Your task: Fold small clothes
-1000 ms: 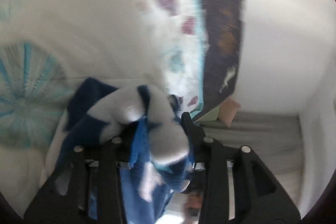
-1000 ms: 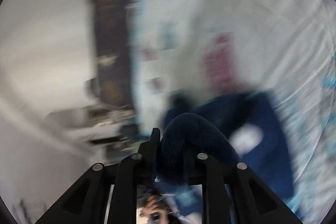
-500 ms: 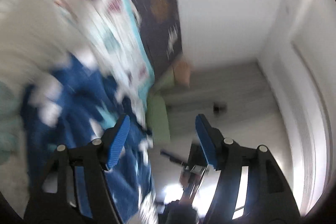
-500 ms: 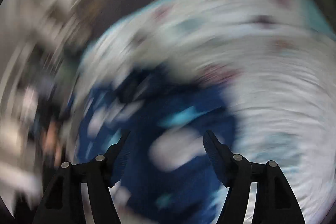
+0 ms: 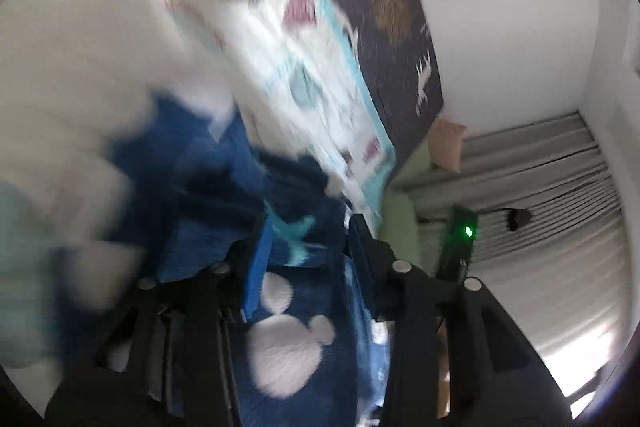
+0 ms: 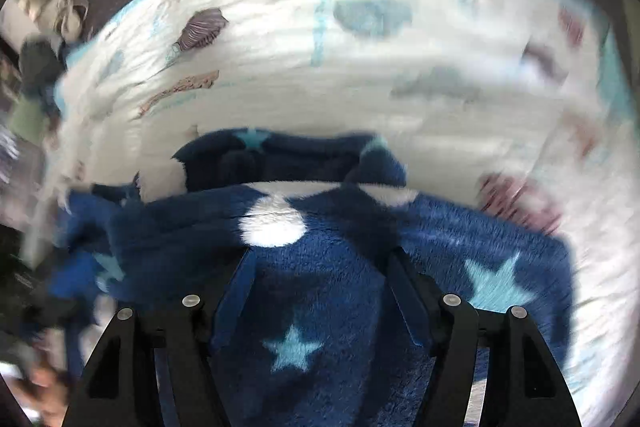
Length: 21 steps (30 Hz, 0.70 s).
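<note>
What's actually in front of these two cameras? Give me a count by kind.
Blue fleece garment: 1
White patterned bedsheet: 1
Dark dinosaur-print cloth: 1
Grippers, left gripper and right gripper: 2
Total: 5

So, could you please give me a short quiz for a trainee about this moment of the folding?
1. True or false: the jaws of the right gripper are shut on the blue garment.
2. Which pattern does the blue garment carry? A) red stripes B) light blue stars and white patches C) green checks
3. Fill in: the garment lies on a white ___ with printed shells.

Key:
1. False; the jaws stand open above the garment.
2. B
3. sheet
</note>
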{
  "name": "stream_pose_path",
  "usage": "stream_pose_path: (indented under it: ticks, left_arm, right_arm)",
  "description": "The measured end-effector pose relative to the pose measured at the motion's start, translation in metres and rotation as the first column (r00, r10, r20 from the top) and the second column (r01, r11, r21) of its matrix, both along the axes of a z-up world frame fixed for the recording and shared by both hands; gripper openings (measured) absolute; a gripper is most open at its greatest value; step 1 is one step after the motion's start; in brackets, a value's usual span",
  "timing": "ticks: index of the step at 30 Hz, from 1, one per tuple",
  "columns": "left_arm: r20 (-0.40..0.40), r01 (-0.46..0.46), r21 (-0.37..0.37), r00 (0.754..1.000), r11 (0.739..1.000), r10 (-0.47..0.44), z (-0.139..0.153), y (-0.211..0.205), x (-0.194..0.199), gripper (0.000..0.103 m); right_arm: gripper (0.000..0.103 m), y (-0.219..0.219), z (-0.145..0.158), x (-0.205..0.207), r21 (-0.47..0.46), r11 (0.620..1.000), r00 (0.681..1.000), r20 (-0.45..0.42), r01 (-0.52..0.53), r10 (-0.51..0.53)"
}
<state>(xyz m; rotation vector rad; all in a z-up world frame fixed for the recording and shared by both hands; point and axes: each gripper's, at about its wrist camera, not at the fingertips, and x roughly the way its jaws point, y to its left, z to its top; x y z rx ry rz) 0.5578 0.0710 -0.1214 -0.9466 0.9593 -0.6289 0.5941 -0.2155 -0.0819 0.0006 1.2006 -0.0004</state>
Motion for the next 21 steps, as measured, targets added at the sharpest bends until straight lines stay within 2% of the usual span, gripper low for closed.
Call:
stream_pose_path:
  ticks: [1,2,3,4,6,8,9,11,12,13,14,15,18,20,21]
  left_arm:
    - [0.033,-0.017,0.051,0.999,0.999,0.016,0.01,0.012,-0.008,0.055]
    - [0.073,-0.038,0.115,0.997,0.993,0.03,0.021,0.027,-0.017,0.059]
    - [0.086,-0.046,0.141,0.996,0.989,0.034,0.024,0.03,-0.017,0.064]
    - [0.086,-0.048,0.17,0.996,0.984,0.034,0.025,0.038,-0.021,0.064]
    - [0.044,-0.031,0.21,0.999,0.977,0.022,0.019,0.054,-0.023,0.064]
    - [0.011,-0.042,0.229,0.999,0.973,0.04,0.006,0.072,-0.031,0.064]
    - [0.0,-0.061,0.222,0.998,0.973,0.063,-0.003,0.081,-0.035,0.064]
    - [-0.035,-0.074,0.176,0.996,0.982,0.082,-0.02,0.091,-0.045,0.064]
    - [-0.066,-0.065,0.151,0.995,0.986,0.076,-0.026,0.091,-0.048,0.065]
    - [-0.104,-0.049,0.123,0.993,0.991,0.062,-0.036,0.086,-0.05,0.065]
    - [-0.145,-0.025,0.099,0.989,0.995,0.039,-0.047,0.085,-0.055,0.065]
    - [-0.174,0.008,0.09,0.985,0.996,0.008,-0.056,0.083,-0.06,0.065]
    - [-0.15,0.024,0.057,0.989,0.998,-0.016,-0.059,0.085,-0.078,0.068]
    - [-0.164,0.039,-0.012,0.986,0.999,-0.041,-0.061,0.085,-0.081,0.074]
    - [-0.174,0.052,-0.071,0.983,0.996,-0.064,-0.063,0.085,-0.082,0.079]
  right_arm:
    - [0.069,0.007,0.006,-0.007,-0.074,0.997,0.999,0.031,-0.014,0.016]
    - [0.069,0.011,0.014,-0.017,-0.172,0.985,0.997,0.076,-0.013,0.026]
    - [0.07,0.014,0.024,-0.025,-0.228,0.974,0.993,0.115,-0.01,0.037]
    - [0.071,0.017,0.036,-0.036,-0.238,0.971,0.987,0.154,-0.017,0.055]
    - [0.075,0.026,0.051,-0.047,-0.184,0.982,0.981,0.177,-0.048,0.081]
    - [0.091,0.031,0.057,-0.059,-0.077,0.993,0.981,0.166,-0.09,0.102]
    - [0.091,0.033,0.053,-0.063,0.039,0.991,0.984,0.125,-0.131,0.125]
    - [0.091,0.044,0.037,-0.063,0.217,0.961,0.985,0.063,-0.169,0.159]
    - [0.091,0.051,0.019,-0.055,0.222,0.963,0.988,0.016,-0.152,0.152]
    - [0.092,0.057,0.003,-0.047,0.183,0.974,0.989,-0.029,-0.136,0.143]
    - [0.103,0.065,-0.028,-0.034,0.117,0.986,0.985,-0.113,-0.115,0.128]
    - [0.103,0.067,-0.045,-0.027,0.109,0.989,0.983,-0.146,-0.096,0.112]
    - [0.103,0.077,-0.039,-0.024,0.06,0.995,0.989,-0.124,-0.076,0.083]
    - [0.103,0.076,-0.036,-0.025,0.069,0.994,0.988,-0.13,-0.08,0.088]
    - [0.103,0.074,-0.037,-0.027,0.08,0.993,0.987,-0.129,-0.09,0.1]
